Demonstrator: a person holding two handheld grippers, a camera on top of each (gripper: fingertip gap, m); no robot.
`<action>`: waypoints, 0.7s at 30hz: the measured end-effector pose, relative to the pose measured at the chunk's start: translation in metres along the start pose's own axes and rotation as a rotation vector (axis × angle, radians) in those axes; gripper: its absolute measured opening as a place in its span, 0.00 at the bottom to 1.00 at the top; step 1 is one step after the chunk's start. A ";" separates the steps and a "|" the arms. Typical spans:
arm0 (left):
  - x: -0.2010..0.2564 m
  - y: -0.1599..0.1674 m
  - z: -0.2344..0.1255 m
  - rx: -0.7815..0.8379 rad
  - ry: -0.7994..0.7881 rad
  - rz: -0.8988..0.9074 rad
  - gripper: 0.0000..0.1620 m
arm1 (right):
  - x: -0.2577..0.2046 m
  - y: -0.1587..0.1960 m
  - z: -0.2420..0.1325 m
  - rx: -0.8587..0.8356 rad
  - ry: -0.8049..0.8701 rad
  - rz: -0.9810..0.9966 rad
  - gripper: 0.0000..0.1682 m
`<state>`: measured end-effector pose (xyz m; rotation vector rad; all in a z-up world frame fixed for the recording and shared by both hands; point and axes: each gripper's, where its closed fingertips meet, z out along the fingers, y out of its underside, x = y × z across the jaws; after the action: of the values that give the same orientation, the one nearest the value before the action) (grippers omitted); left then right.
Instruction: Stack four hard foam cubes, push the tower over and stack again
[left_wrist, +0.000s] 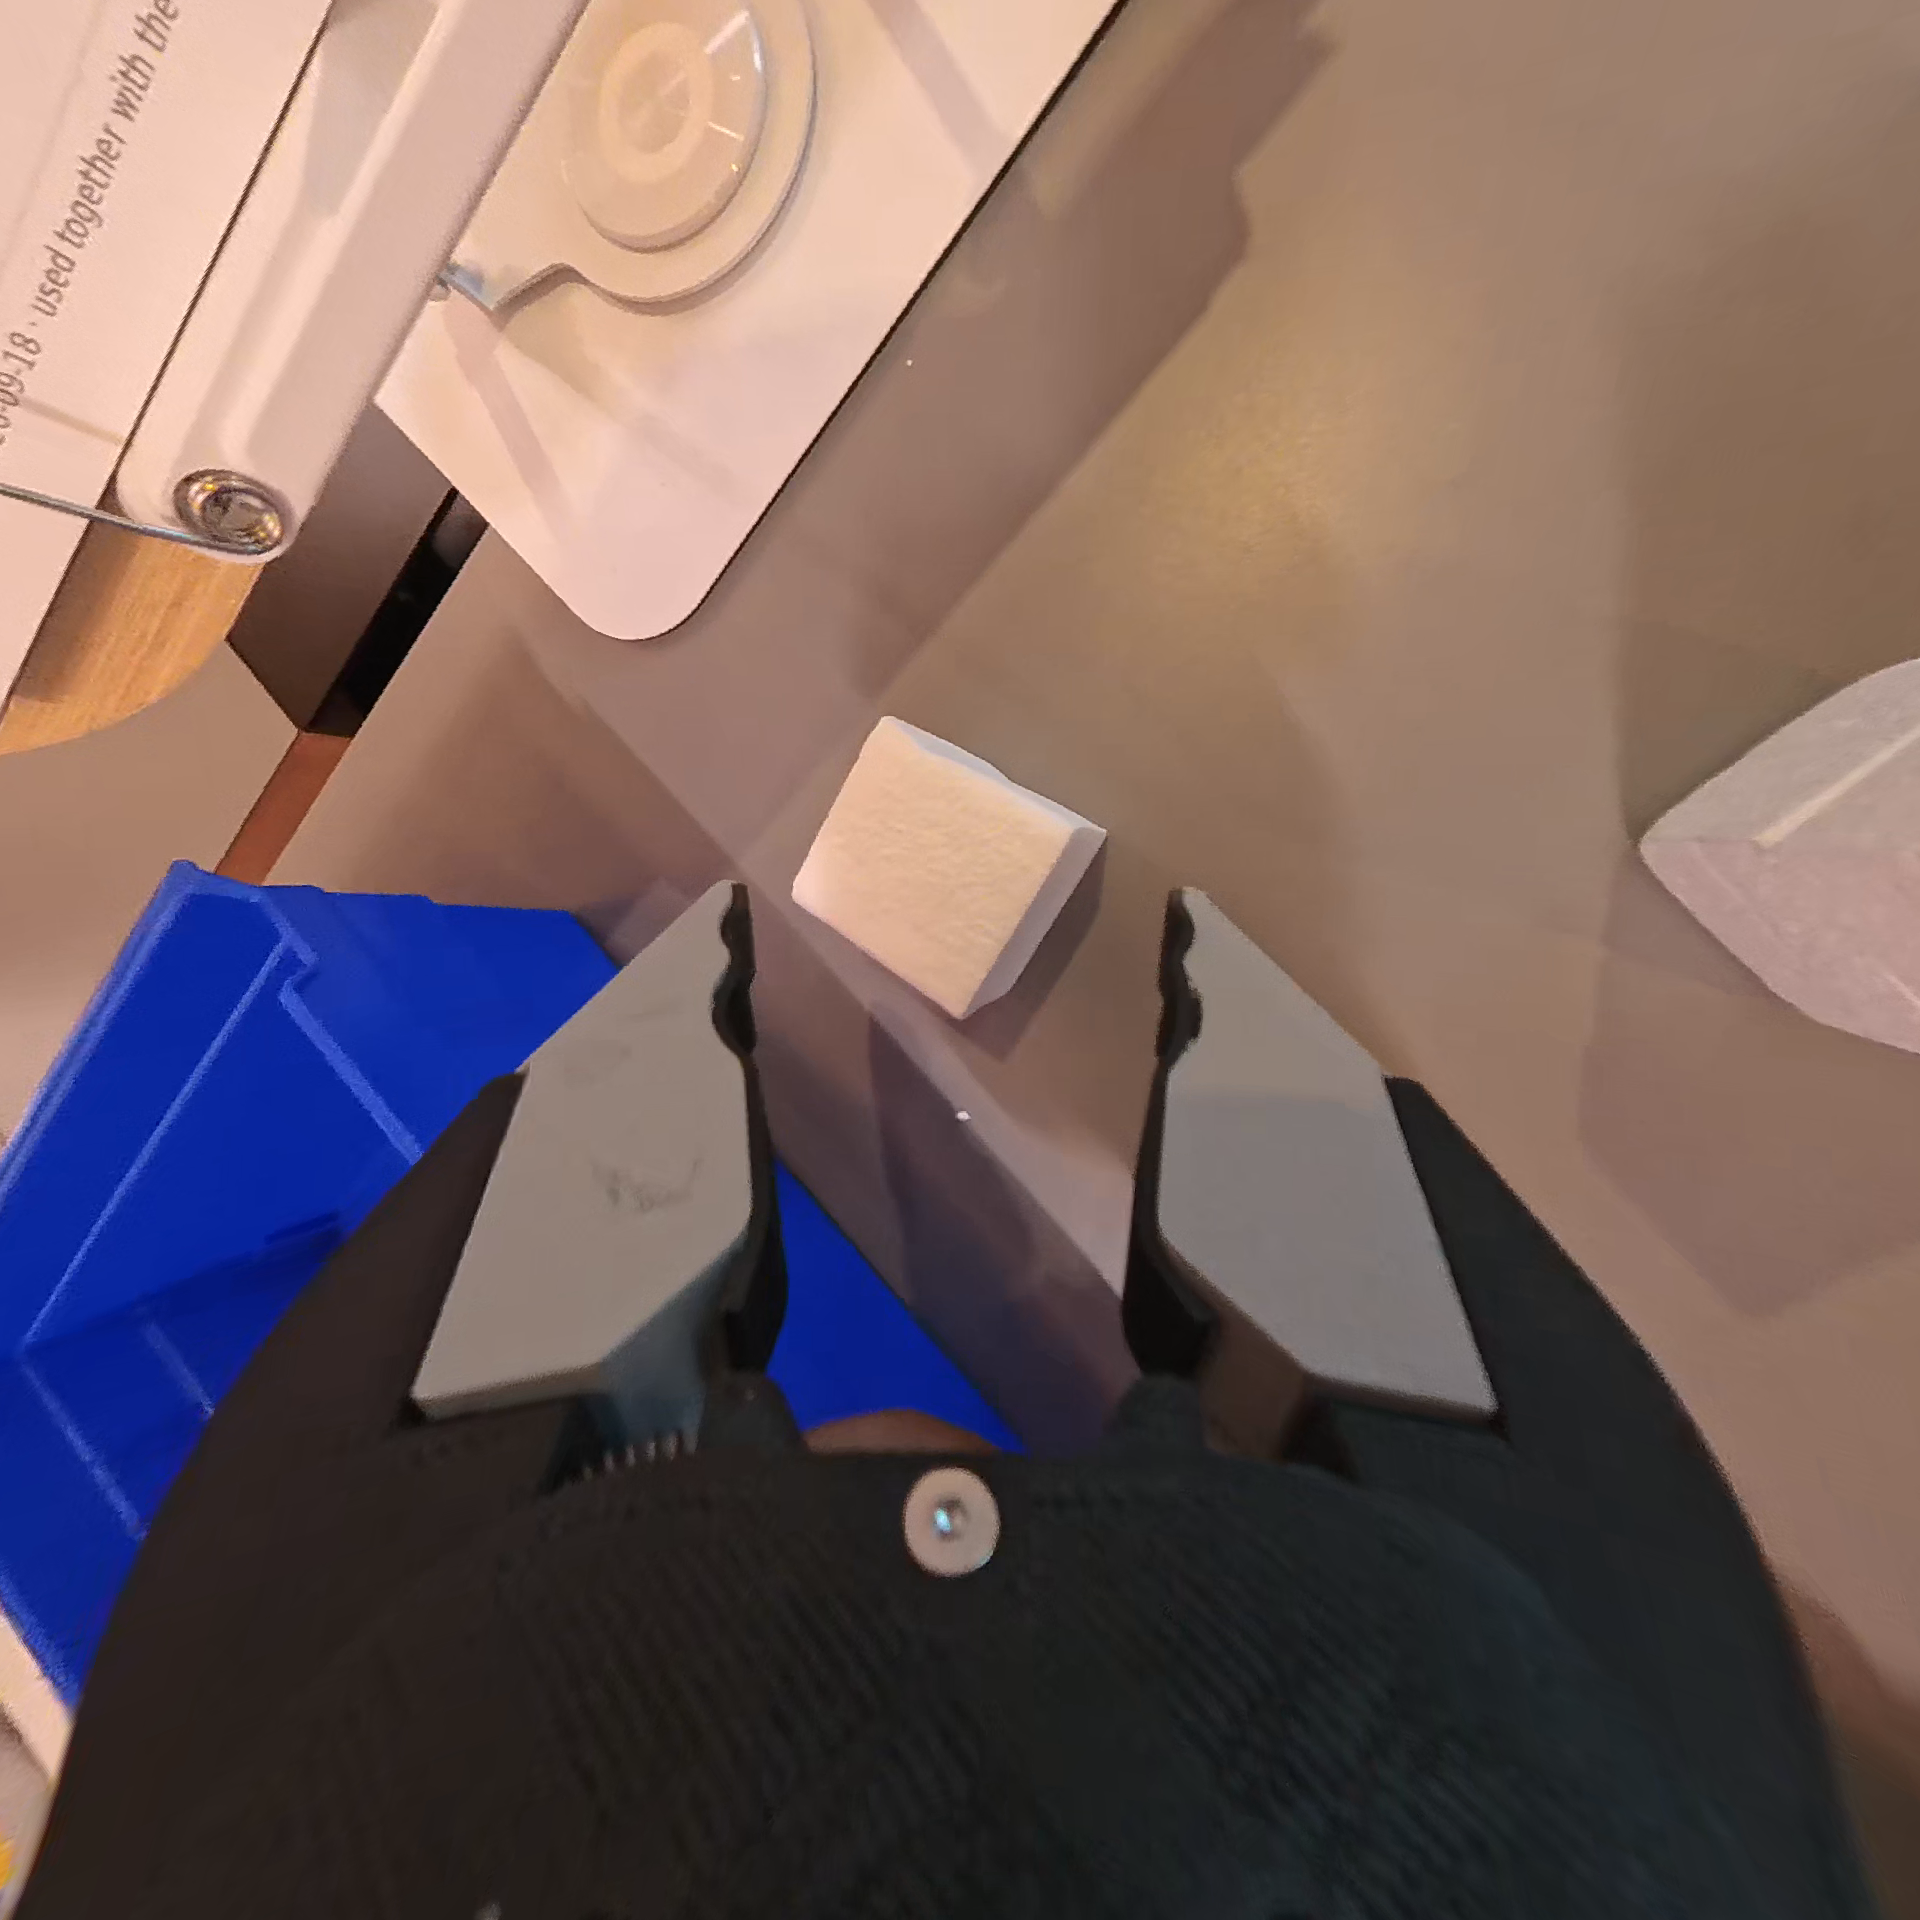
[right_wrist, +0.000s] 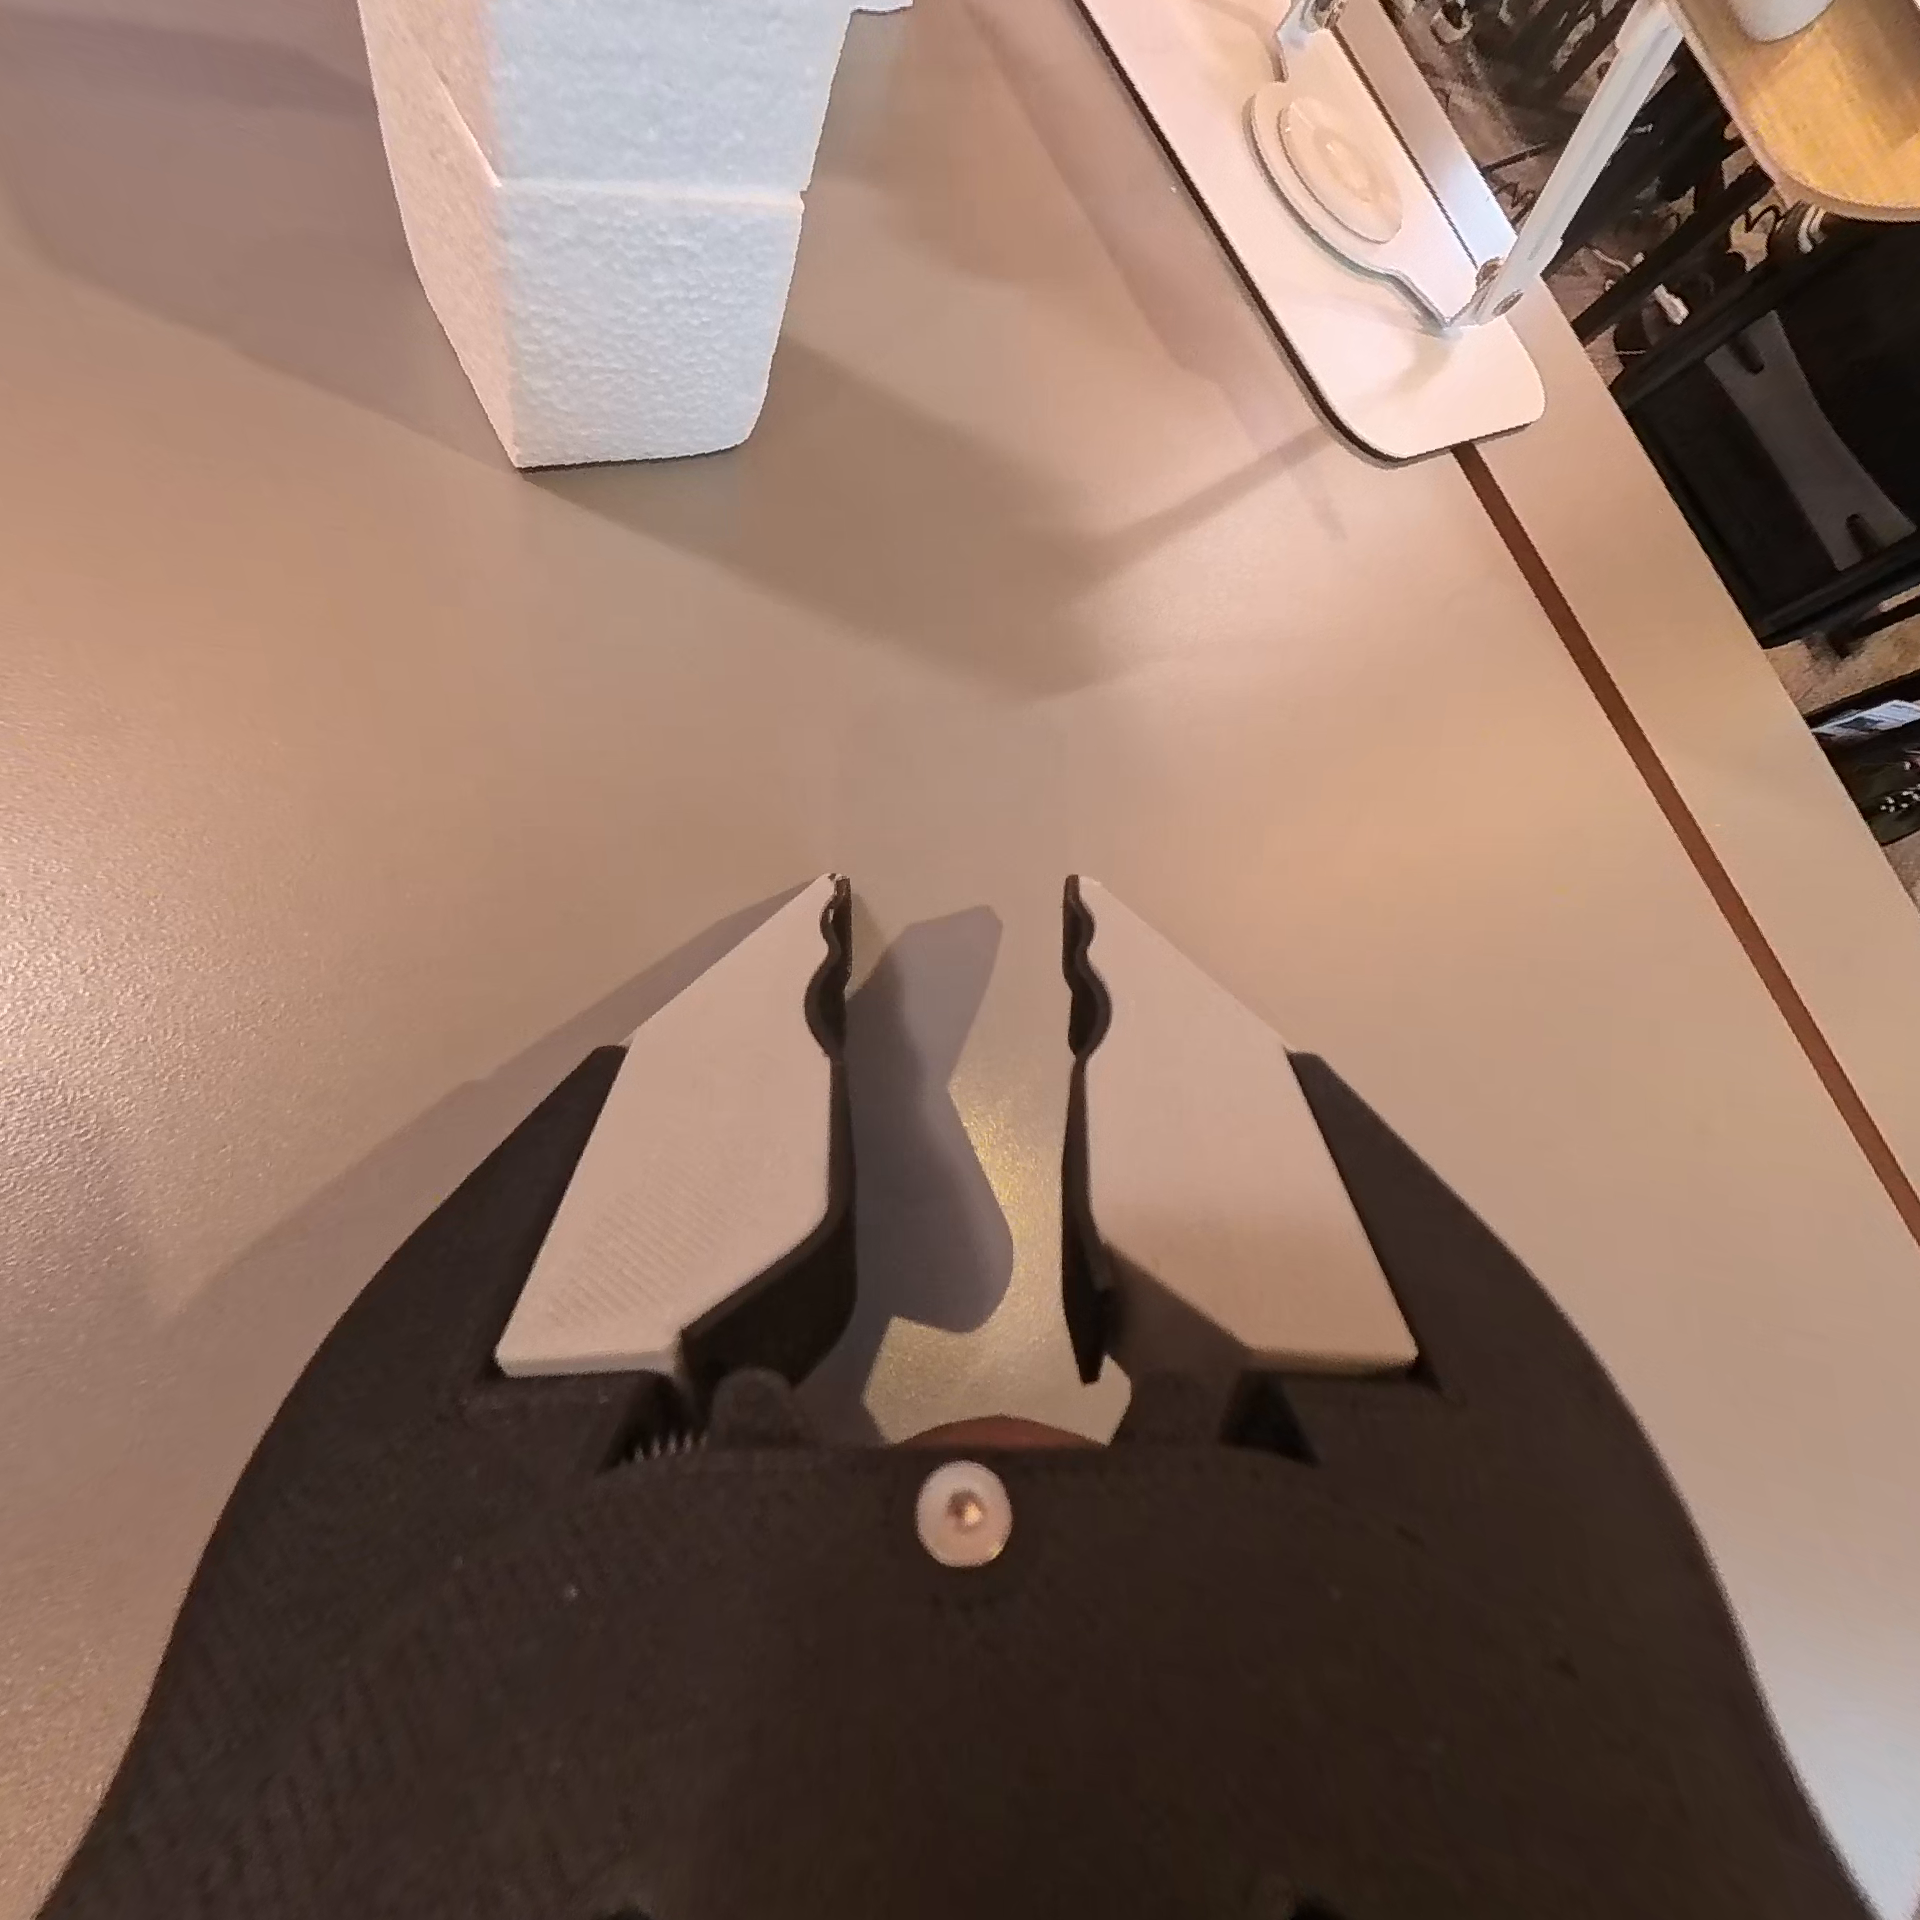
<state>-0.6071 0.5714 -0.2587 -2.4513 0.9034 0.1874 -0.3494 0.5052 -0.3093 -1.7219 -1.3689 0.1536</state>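
A white foam cube (left_wrist: 940, 862) lies alone on the grey-brown table (left_wrist: 1351, 520), just ahead of my left gripper (left_wrist: 956, 904). That gripper is open and empty, hovering above the table with the cube slightly beyond its fingertips. A stack of white foam cubes (right_wrist: 613, 239) stands on the table at the upper left of the right wrist view; its top is cut off by the frame. Part of this stack shows at the right edge of the left wrist view (left_wrist: 1808, 852). My right gripper (right_wrist: 956, 894) is open and empty, low over bare table, well short of the stack.
A blue plastic bin (left_wrist: 229, 1122) sits at the left, partly under my left gripper. A white lamp base plate (left_wrist: 665, 312) lies at the table's far edge, also in the right wrist view (right_wrist: 1392, 291). The table edge (right_wrist: 1714, 883) runs down the right side. The left gripper's tips are roughly 30 cm from the right gripper's.
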 end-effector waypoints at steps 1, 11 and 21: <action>0.000 -0.001 0.000 0.005 0.008 -0.007 0.48 | 0.000 0.000 0.000 0.000 0.000 -0.001 0.23; 0.000 0.004 0.010 -0.017 0.021 -0.011 0.33 | 0.000 0.000 0.000 -0.001 0.002 0.001 0.23; 0.020 0.013 0.007 -0.035 0.136 0.040 0.17 | 0.000 0.000 0.000 0.000 0.001 0.000 0.23</action>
<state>-0.5996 0.5552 -0.2763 -2.5037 1.0153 0.0512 -0.3494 0.5052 -0.3091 -1.7217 -1.3690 0.1527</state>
